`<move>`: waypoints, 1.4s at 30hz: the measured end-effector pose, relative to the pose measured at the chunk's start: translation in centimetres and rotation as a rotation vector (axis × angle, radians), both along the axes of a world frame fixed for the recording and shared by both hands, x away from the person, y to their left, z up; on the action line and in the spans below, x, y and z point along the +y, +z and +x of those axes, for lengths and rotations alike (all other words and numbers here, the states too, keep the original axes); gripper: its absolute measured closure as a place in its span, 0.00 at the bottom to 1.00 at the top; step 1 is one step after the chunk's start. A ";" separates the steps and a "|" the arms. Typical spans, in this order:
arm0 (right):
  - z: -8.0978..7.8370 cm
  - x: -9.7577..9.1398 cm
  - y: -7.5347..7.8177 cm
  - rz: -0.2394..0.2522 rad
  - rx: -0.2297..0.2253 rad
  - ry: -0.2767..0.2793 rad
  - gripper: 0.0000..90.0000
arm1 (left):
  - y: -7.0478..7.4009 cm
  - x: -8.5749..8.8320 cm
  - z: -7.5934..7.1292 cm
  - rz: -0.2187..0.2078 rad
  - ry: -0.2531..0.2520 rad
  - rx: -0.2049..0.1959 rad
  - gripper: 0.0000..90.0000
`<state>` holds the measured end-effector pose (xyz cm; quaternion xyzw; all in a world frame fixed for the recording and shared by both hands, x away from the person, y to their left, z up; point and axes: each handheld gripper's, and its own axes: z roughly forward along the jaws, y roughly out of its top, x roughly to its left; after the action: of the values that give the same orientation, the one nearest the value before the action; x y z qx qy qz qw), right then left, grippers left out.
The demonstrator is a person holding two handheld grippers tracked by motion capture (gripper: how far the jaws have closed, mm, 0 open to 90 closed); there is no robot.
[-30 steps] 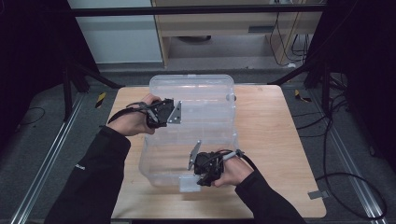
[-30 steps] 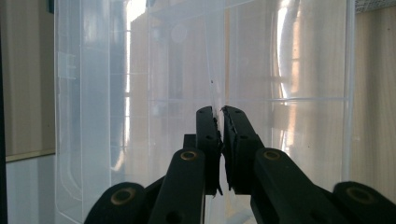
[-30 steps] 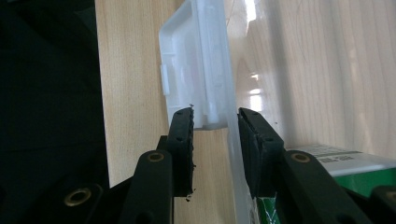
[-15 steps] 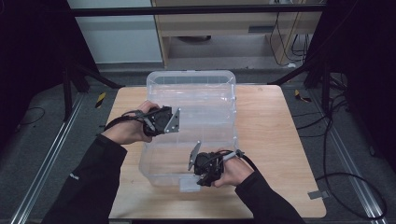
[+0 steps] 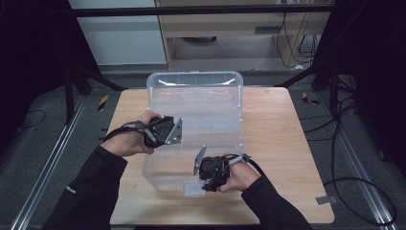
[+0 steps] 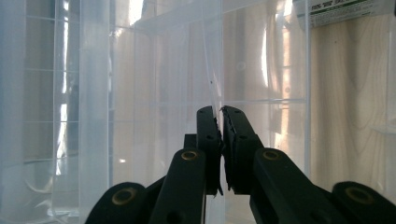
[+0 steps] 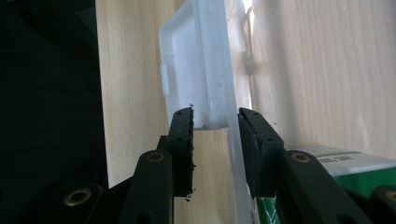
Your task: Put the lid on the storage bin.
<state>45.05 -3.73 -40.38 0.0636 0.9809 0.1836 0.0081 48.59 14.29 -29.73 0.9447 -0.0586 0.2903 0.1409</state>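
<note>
Left gripper [image 5: 165,132]: jaws pinched on thin wall of clear bin [image 5: 201,103].
Right gripper [image 5: 210,173]: jaws clamped across bin's latch [image 7: 187,65].
Bin: on bench [image 5: 287,143].

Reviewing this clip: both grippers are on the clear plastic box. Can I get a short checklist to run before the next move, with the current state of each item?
1. Left gripper shut on the clear lid: ok, jaws pinch its thin edge.
2. Right gripper on the box's front latch: ok, jaws straddle it.
3. Right jaws pressing the latch firmly: cannot tell.
4. Clear plastic box fully on the wooden table: ok.
5. Lid free of the box's rim: cannot tell.
</note>
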 end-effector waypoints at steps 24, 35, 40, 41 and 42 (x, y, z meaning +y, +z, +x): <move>-0.1 -0.3 -0.1 0.023 -0.011 -0.008 0.74 | -0.8 -0.1 -2.3 0.034 -0.004 -0.005 0.94; -0.1 -0.6 -0.2 0.063 -0.004 -0.031 0.74 | -1.1 0.0 -3.0 0.029 0.006 0.007 0.94; -0.2 -0.6 -0.2 0.067 -0.013 -0.034 0.74 | -1.2 0.0 -3.3 0.037 -0.006 -0.006 0.93; -0.3 -0.6 -0.2 0.069 -0.009 -0.035 0.74 | -1.3 0.0 -3.4 0.040 -0.006 -0.009 0.93; -0.3 -0.7 -0.2 0.069 -0.007 -0.039 0.74 | -1.3 0.0 -3.4 0.037 -0.007 -0.011 0.93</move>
<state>44.77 -4.40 -40.55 0.0821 0.9725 0.2175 0.0129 45.16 14.29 -31.07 0.9454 -0.0682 0.2937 0.1241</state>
